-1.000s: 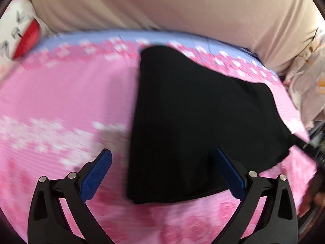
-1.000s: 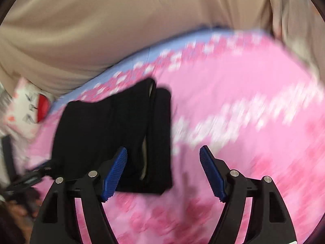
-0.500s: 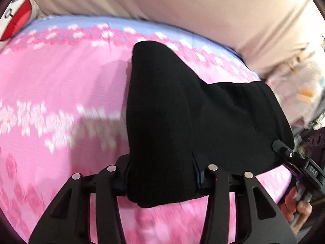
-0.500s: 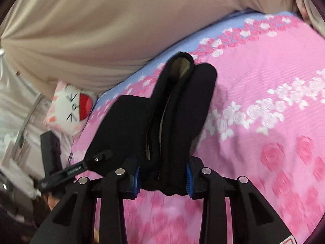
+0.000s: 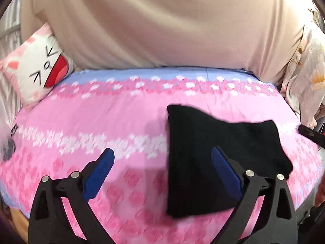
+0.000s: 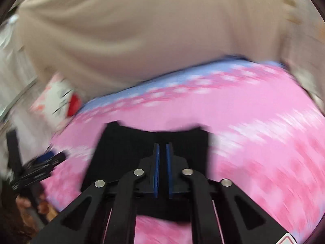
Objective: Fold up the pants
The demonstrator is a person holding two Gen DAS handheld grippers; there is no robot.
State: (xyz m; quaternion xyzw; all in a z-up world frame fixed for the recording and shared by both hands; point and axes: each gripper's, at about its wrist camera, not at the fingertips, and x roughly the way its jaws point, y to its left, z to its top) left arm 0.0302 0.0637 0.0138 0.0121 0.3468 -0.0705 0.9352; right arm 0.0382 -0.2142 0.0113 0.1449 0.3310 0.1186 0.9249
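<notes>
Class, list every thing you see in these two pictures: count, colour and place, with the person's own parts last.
pants: one, black, folded, on the bedspread's right half
bedspread: one, pink with white flowers and a blue far edge, across the bed
cushion: one, white and pink cartoon face, far left corner
drape: one, beige, behind the bed
floral cloth: one, pale, right of the bed
left claw: one, black with blue pads, opening, nothing held
right claw: one, black with blue pads, shut, above the pants

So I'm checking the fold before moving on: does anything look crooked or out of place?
Slightly. The black pants lie folded on the pink bedspread, but the far edge is stepped, the left part reaching further back. Otherwise nothing stands out.
</notes>
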